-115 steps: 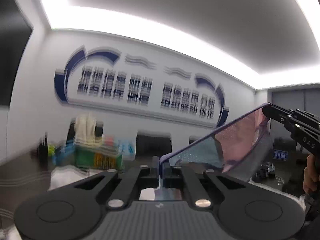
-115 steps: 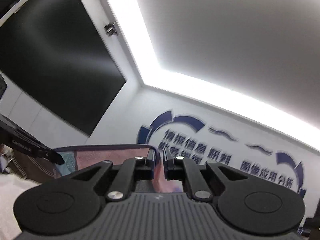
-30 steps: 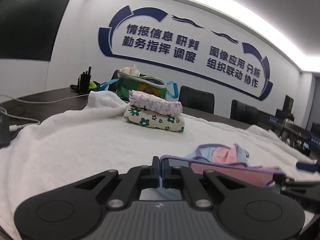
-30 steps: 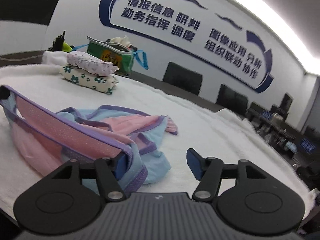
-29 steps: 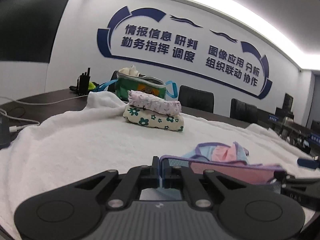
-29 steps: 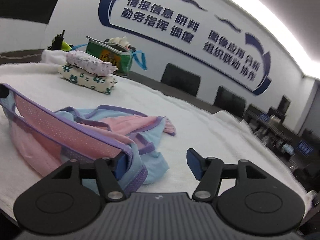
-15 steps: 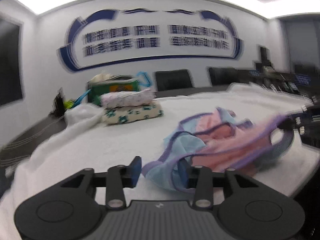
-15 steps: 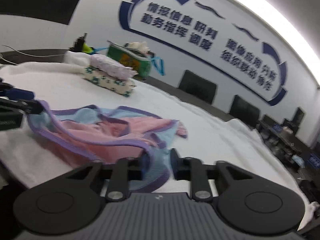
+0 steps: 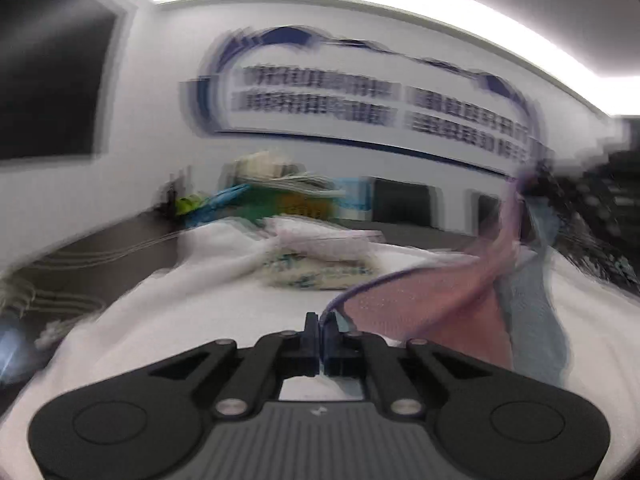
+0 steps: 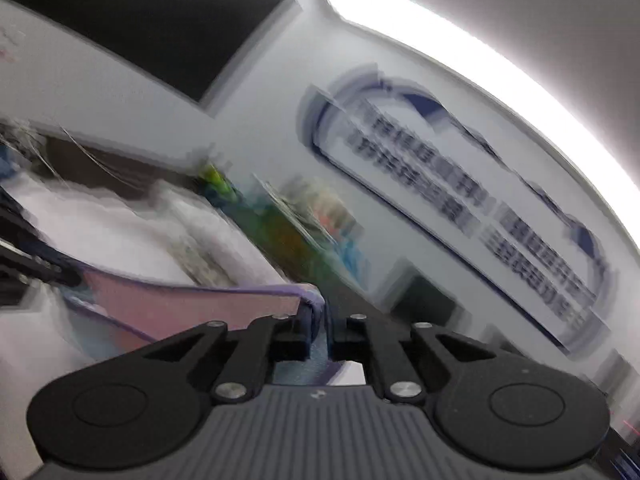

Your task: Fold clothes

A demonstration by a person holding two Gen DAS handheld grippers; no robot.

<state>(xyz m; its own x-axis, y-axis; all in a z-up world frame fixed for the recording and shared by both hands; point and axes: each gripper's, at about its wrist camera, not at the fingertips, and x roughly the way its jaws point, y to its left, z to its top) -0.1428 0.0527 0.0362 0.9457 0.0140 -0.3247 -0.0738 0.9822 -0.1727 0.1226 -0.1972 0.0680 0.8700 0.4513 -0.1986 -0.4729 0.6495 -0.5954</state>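
Observation:
A small pink and light-blue garment with purple trim (image 9: 420, 304) hangs stretched between my two grippers, above a white towel (image 9: 180, 300). My left gripper (image 9: 321, 322) is shut on its purple edge. The cloth runs up and right from there to my right gripper (image 9: 536, 184), a dark blur. In the right wrist view my right gripper (image 10: 319, 328) is shut on a bunched purple corner of the garment (image 10: 192, 304). The fabric leads left to my left gripper (image 10: 68, 276). Both views are heavily motion-blurred.
Two folded garments (image 9: 320, 264) are stacked on the towel beyond the held one. A green bag (image 9: 288, 200) stands behind them on the dark table (image 9: 100, 248). Cables (image 9: 52, 304) lie at the left. Dark chairs (image 9: 400, 204) line the far wall.
The left jaws, open around the garment's edge half a second ago, are shut on it. The right gripper closed on the other edge, rose and rolled. The garment has lifted off the towel.

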